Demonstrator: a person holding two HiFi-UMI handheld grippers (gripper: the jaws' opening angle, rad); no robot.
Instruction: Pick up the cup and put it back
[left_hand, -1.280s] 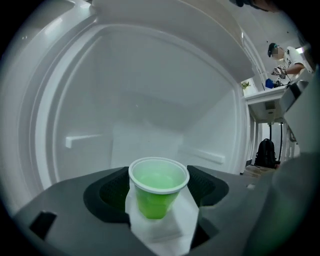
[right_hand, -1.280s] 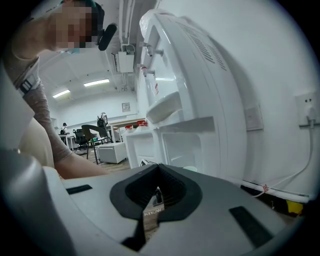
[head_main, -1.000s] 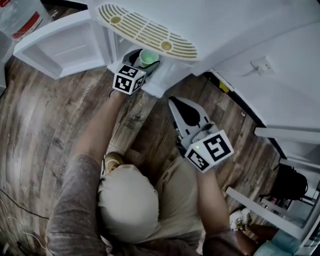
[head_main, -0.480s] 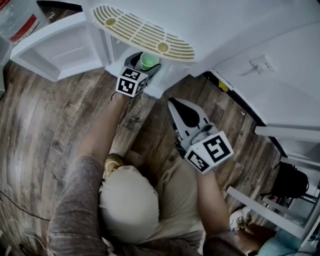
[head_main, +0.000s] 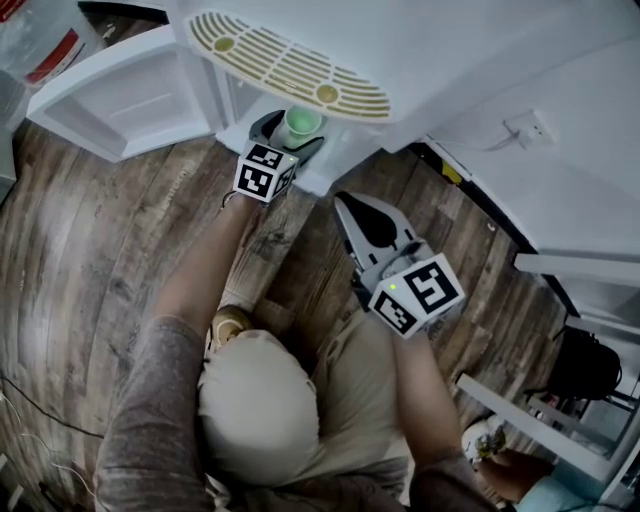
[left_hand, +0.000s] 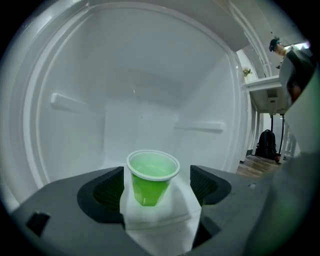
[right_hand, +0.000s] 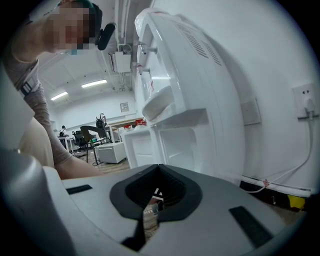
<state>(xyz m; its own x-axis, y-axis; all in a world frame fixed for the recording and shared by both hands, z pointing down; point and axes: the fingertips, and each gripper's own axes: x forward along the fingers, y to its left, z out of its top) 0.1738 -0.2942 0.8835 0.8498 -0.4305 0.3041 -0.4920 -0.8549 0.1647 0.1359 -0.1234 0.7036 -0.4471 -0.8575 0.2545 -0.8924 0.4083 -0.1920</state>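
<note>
Inside white cabinet (left_hand: 140, 90), green cup (left_hand: 151, 177) upright, L gripper (left_hand: 157, 187) jaws just been opening, wide either side of cup, not touching, R gripper (right_hand: 150, 200) closed, empty.

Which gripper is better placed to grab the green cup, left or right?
Left. The left gripper has the green cup between its jaws, which have just been opening and stand clear of it. The right gripper is shut, back outside the compartment.

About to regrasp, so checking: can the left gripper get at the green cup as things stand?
Probably yes. The green cup stands upright between the left gripper's jaws, which have just been opening. Both pads stand clear of it, and nothing else lies between them.
</note>
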